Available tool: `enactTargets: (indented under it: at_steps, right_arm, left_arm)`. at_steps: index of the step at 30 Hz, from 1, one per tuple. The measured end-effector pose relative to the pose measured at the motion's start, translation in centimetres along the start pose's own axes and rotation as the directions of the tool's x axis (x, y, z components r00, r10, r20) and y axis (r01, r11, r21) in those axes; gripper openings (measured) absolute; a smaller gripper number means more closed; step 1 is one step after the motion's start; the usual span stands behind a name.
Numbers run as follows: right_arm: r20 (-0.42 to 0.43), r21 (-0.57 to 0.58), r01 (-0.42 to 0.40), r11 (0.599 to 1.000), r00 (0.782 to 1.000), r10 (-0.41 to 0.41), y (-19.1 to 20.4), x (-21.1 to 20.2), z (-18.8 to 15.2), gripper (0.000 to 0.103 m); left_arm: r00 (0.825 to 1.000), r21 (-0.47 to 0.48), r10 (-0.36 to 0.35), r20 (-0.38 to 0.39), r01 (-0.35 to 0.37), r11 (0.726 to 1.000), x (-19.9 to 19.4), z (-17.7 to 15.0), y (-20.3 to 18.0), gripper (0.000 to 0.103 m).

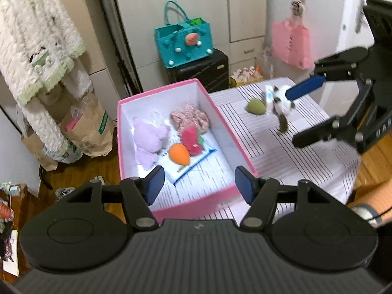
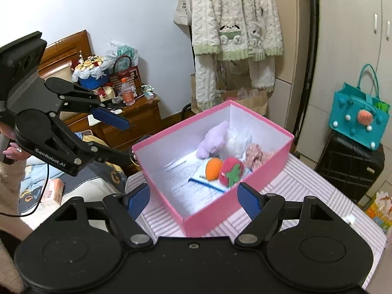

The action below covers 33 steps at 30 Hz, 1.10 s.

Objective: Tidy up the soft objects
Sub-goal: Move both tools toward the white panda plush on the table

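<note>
A pink box (image 1: 127,103) (image 2: 245,210) stands on the striped tablecloth (image 1: 281,161). It holds a lilac plush (image 1: 149,142), a floral fabric piece (image 1: 191,120), a red strawberry plush (image 2: 231,171), an orange egg-shaped sponge (image 1: 179,155) and a paper packet (image 1: 196,169). Right of the box, a green egg-shaped sponge (image 1: 256,105), a small white packet (image 1: 269,98) and a white-and-dark plush animal (image 1: 281,105) lie on the cloth. My left gripper (image 1: 199,183) (image 2: 126,142) hovers open over the box's near end. My right gripper (image 2: 193,201) (image 1: 299,115) is open and empty above the table.
A teal felt bag (image 1: 183,41) sits on a black suitcase (image 1: 203,68) behind the table. A pink bag (image 1: 291,41) hangs on the wall. A fluffy cream robe (image 2: 235,24) hangs over paper bags (image 1: 85,132). A cluttered wooden nightstand (image 2: 132,122) and a bed (image 2: 73,186) lie to the left.
</note>
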State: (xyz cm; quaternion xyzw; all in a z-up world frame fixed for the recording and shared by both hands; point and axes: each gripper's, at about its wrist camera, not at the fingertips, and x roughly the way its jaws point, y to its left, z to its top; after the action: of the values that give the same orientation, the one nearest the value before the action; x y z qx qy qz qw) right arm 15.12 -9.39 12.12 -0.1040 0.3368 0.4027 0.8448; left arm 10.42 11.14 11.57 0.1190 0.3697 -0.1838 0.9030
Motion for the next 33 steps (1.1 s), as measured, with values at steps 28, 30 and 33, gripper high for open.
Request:
enactTargets:
  at_steps: [28, 30, 33]
  right_arm:
    - [-0.037, 0.162, 0.106, 0.981, 0.994, -0.101, -3.3, -4.1, -14.1, 0.083]
    - [-0.029, 0.157, 0.138, 0.978, 0.990, -0.135, -4.3, -3.5, -15.0, 0.083]
    - [-0.007, 0.159, 0.177, 0.971, 0.984, -0.178, -6.0, -2.6, -16.1, 0.083]
  left_arm:
    - [0.988, 0.124, -0.149, -0.029, 0.152, 0.981, 5.6, -1.5, -11.2, 0.068]
    - [0.986, 0.095, -0.168, -0.013, 0.169, 0.981, 6.7, -1.4, -11.3, 0.068]
    - [0.979, 0.053, -0.203, 0.026, 0.201, 0.978, 8.3, -0.9, -11.8, 0.068]
